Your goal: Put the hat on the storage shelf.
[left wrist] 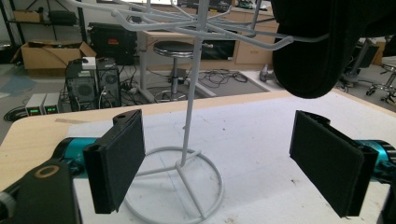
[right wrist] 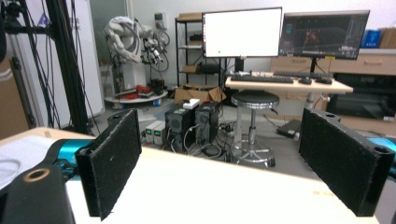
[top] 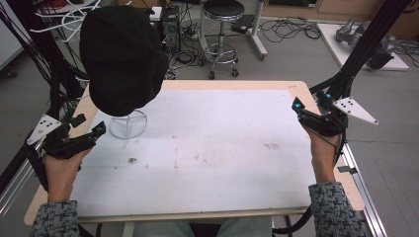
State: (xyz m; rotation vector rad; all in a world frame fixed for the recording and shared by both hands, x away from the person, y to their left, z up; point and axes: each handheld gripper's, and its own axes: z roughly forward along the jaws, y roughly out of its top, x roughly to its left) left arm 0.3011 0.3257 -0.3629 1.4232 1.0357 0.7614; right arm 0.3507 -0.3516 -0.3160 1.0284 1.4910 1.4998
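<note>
A black hat [top: 123, 52] hangs on a white wire stand [top: 128, 123] at the table's far left. In the left gripper view the stand's pole [left wrist: 194, 79] rises between my jaws and the hat [left wrist: 317, 42] hangs at the upper right. My left gripper [top: 96, 132] is held at the left edge, just left of the stand's ring base, open and empty. My right gripper [top: 299, 108] is held at the far right edge, open and empty, pointing past the table toward the room.
The table [top: 207, 148] has a white mat with faint stains. Black frame posts [top: 365, 44] rise at both sides. Beyond the far edge stand a stool [top: 222, 29], computer towers [right wrist: 187, 123] and cables on the floor.
</note>
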